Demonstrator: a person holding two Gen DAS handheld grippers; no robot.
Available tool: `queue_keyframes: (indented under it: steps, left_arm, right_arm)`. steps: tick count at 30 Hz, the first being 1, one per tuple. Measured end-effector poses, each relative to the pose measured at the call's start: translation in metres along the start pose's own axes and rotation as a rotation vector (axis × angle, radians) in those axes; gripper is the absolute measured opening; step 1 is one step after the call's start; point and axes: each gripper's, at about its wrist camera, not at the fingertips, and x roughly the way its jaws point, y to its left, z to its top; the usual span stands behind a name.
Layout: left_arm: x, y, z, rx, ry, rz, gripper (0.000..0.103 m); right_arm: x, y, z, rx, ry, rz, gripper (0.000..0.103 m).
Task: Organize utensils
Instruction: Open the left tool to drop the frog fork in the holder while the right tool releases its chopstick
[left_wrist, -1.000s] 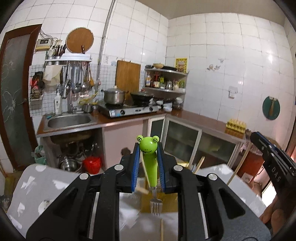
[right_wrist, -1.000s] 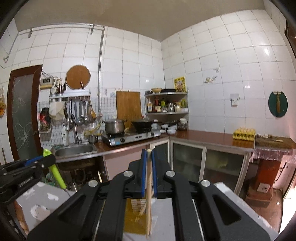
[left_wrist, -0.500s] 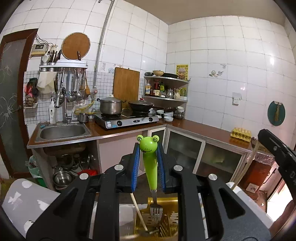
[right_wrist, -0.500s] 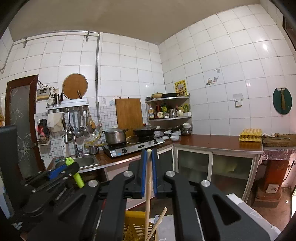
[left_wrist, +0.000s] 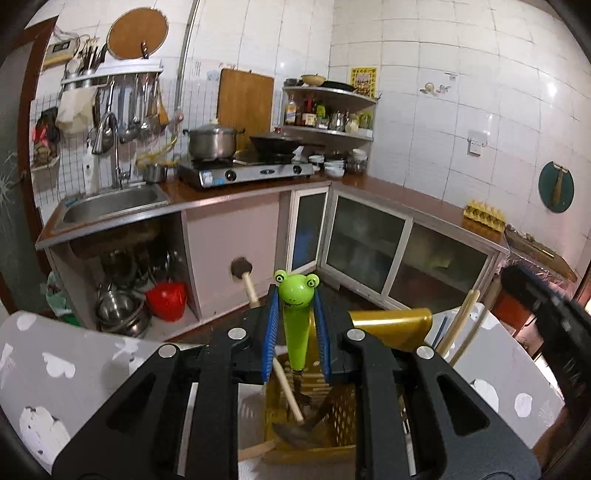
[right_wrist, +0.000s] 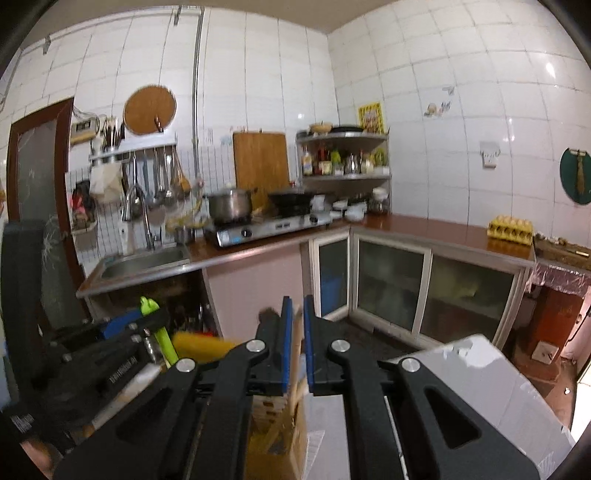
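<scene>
Left gripper (left_wrist: 294, 332) clamps our green frog-handled fork (left_wrist: 297, 317), tines down inside the yellow utensil basket (left_wrist: 347, 413) on the worktop (left_wrist: 55, 369). Right gripper (right_wrist: 298, 350) pinches a wooden chopstick (right_wrist: 295, 354), upright over the same basket beside other wooden handles.

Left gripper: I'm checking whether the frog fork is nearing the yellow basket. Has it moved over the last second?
Yes. The left gripper, shut on the frog fork, came forward and down: the yellow basket now lies right under the fork's tines.
</scene>
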Motion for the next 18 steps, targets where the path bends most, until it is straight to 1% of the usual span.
queue_keyframes:
  steps: [1,2,3,4,5,6,8,9,10,11,14,18]
  left_arm:
    - [-0.003,0.002,-0.001,-0.003,0.009,0.000,0.028]
    - [-0.008,0.003,-0.002,-0.004,0.011,0.000,0.041]
    - [-0.015,0.004,-0.002,-0.008,0.005,0.002,0.048]
    - [-0.026,0.007,-0.001,-0.013,-0.013,0.007,0.059]
    - [-0.035,0.008,0.000,-0.013,-0.023,0.009,0.068]
    - [-0.048,0.011,0.002,-0.009,-0.032,0.011,0.072]
    - [-0.070,0.014,0.004,-0.004,-0.049,0.020,0.085]
    - [-0.078,0.016,0.004,-0.001,-0.055,0.025,0.088]
    - [-0.090,0.019,0.005,0.003,-0.064,0.039,0.094]
    - [-0.102,0.024,0.004,0.003,-0.074,0.050,0.098]
    - [-0.128,0.037,-0.003,0.004,-0.075,0.066,0.098]
    - [-0.144,0.060,-0.021,-0.004,-0.025,0.090,0.098]
  right_arm:
    - [0.001,-0.001,-0.003,0.001,0.012,-0.005,0.007]
    - [0.001,-0.003,-0.006,0.004,0.033,-0.011,0.009]
    - [0.000,-0.005,-0.007,0.007,0.055,-0.024,0.011]
    - [-0.001,-0.008,-0.008,0.012,0.067,-0.031,0.028]
    - [-0.006,-0.012,-0.008,0.026,0.075,-0.037,0.050]
    - [-0.011,-0.016,-0.008,0.038,0.073,-0.048,0.058]
    - [-0.027,-0.019,-0.008,0.046,0.061,-0.069,0.060]
    - [-0.033,-0.020,-0.008,0.038,0.073,-0.079,0.061]
    - [-0.037,-0.020,-0.008,0.034,0.082,-0.086,0.065]
    - [-0.046,-0.020,-0.009,0.035,0.091,-0.097,0.070]
    - [-0.065,-0.019,-0.016,0.044,0.103,-0.111,0.080]
    - [-0.081,-0.009,-0.033,0.041,0.120,-0.125,0.085]
